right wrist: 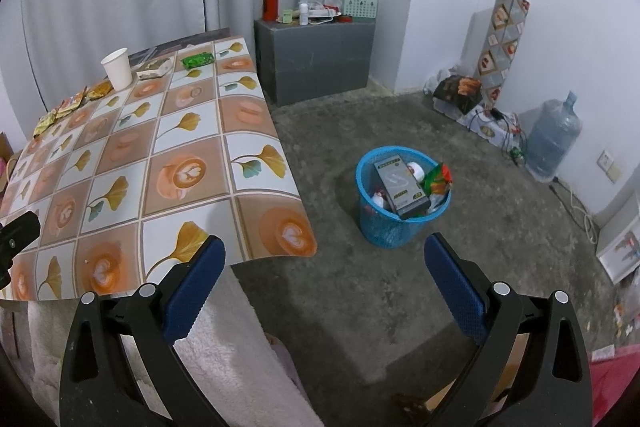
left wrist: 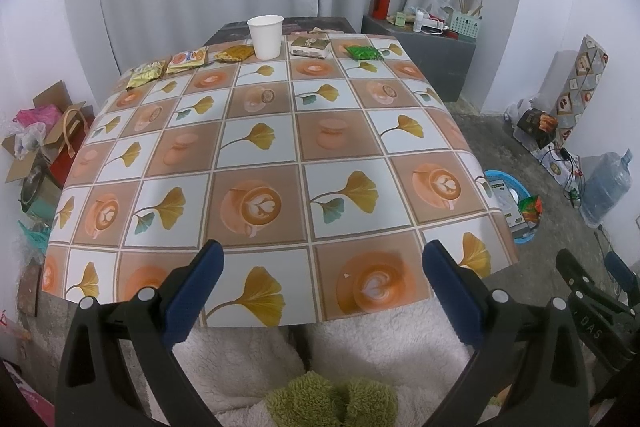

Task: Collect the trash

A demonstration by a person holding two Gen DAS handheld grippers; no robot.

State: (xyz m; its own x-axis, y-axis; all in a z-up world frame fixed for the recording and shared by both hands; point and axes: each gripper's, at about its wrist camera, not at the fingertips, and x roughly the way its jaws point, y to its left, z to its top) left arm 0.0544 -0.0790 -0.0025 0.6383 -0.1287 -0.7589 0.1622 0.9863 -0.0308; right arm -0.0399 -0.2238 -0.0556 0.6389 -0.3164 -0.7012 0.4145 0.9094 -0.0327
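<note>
Trash lies along the far edge of the table [left wrist: 260,147]: a white paper cup [left wrist: 265,37], a flat box [left wrist: 311,47], a green wrapper [left wrist: 363,52], a brown wrapper [left wrist: 234,53], an orange-yellow wrapper [left wrist: 187,60] and a yellow-green wrapper [left wrist: 146,75]. The cup [right wrist: 117,68] and green wrapper [right wrist: 197,60] also show in the right wrist view. A blue mesh bin [right wrist: 402,197] with trash inside stands on the floor right of the table. My left gripper [left wrist: 322,259] is open and empty over the table's near edge. My right gripper [right wrist: 324,259] is open and empty above the floor near the bin.
A grey cabinet [right wrist: 316,61] with a red flask and small items stands behind the table. A water jug [right wrist: 554,137], boxes and cables line the right wall. Cardboard boxes and bags [left wrist: 40,143] sit on the floor at left. A white fleece lap is below.
</note>
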